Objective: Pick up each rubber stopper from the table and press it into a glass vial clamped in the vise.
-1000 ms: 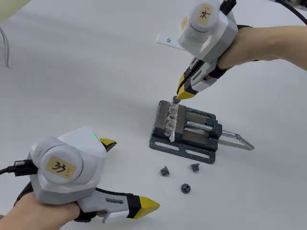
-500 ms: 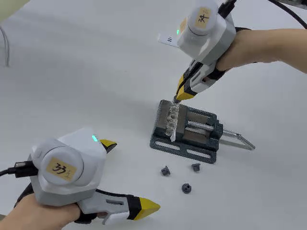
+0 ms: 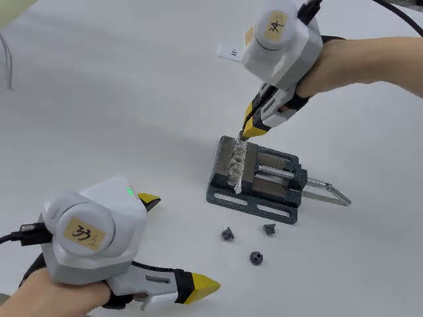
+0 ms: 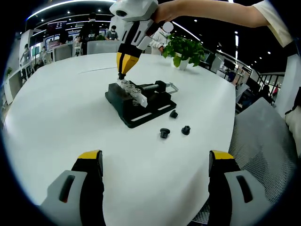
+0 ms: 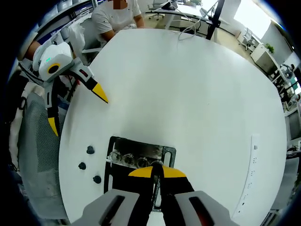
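A black vise (image 3: 284, 177) clamps a row of clear glass vials (image 3: 236, 162) on the white table. My right gripper (image 3: 243, 136) points down at the far end of that row, shut on a small grey rubber stopper that touches or nearly touches the last vial. In the right gripper view its jaws (image 5: 158, 172) meet just above the vials (image 5: 128, 160). Three loose stoppers lie in front of the vise (image 3: 227, 234) (image 3: 269, 230) (image 3: 256, 258). My left gripper (image 3: 176, 243) hovers open and empty at the lower left, well apart from the vise (image 4: 123, 104) and the stoppers (image 4: 164, 133).
A white paper strip (image 3: 228, 52) lies on the table beyond the vise. The vise's screw handle (image 3: 328, 190) sticks out to the right. Seen from the left gripper, a potted plant (image 4: 184, 49) stands at the table's far edge.
The right gripper's body has leaned slightly to the left while its tips stay at the far end of the vial row. The left gripper has barely moved.
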